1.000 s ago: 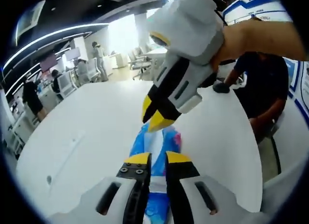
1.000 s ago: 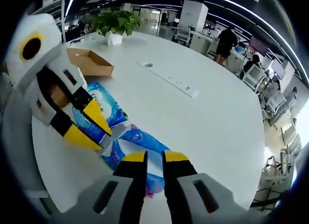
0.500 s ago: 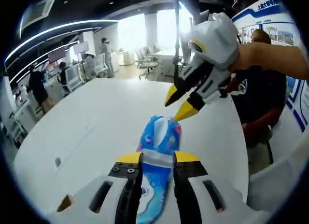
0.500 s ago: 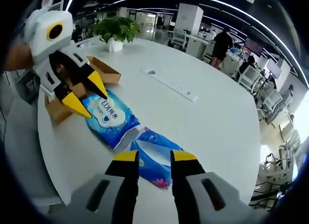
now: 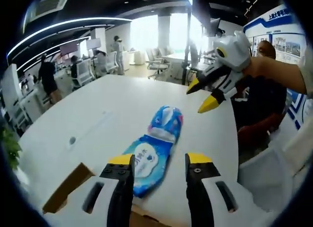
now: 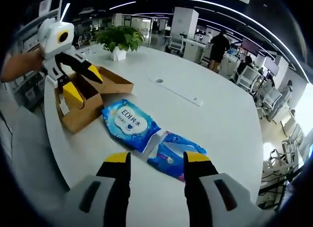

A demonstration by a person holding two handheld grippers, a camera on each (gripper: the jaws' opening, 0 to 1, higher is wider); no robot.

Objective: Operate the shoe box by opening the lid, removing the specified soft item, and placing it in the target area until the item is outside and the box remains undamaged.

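both the left gripper (image 5: 159,163) and right gripper (image 6: 156,161) are wide and empty; the wipes pack (image 6: 131,124) lies on the counter (image 6: 215,114), and a careless pass might knock the shoe box (image 6: 85,102).

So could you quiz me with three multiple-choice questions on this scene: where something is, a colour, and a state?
1. Where does the blue wipes pack lie?
A. on the white table
B. inside the box
C. on a chair

2. What colour are the tips of the left hand-held gripper?
A. red
B. yellow
C. green

3. How is the cardboard shoe box?
A. taped shut
B. crushed flat
C. open

Answers: 1 A, the pack rests on the tabletop beside the box; 2 B, both tips are yellow; 3 C, its lid is folded back.
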